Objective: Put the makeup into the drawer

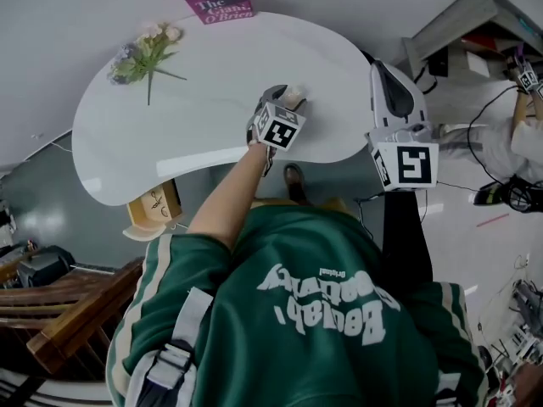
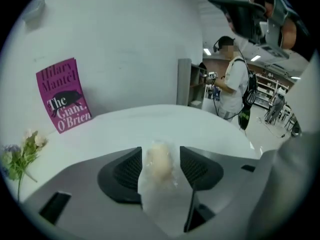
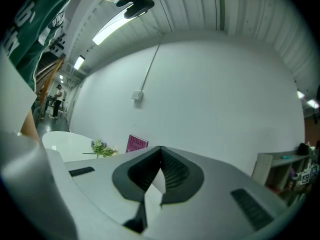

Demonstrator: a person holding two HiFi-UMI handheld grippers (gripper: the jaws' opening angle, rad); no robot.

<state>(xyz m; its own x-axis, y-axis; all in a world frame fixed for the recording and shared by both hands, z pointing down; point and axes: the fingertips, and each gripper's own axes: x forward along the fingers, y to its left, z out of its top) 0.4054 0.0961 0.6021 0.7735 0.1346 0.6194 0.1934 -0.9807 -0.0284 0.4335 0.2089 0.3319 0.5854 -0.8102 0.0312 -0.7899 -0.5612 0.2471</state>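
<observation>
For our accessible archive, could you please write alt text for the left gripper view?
The left gripper has its jaws apart around pale wrapped makeup, at a white table. At left a magenta book leans on the wall, flowers nearby; a person stands far behind.

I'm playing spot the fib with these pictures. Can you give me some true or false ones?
1. The pink book stands by the wall. True.
2. The flowers stand in a vase. False: they lie flat on the table.
3. The right gripper holds the makeup. False: its jaws are shut and empty. The pale wrapped makeup sits between the open jaws of the left gripper.
4. The table is white. True.
</observation>
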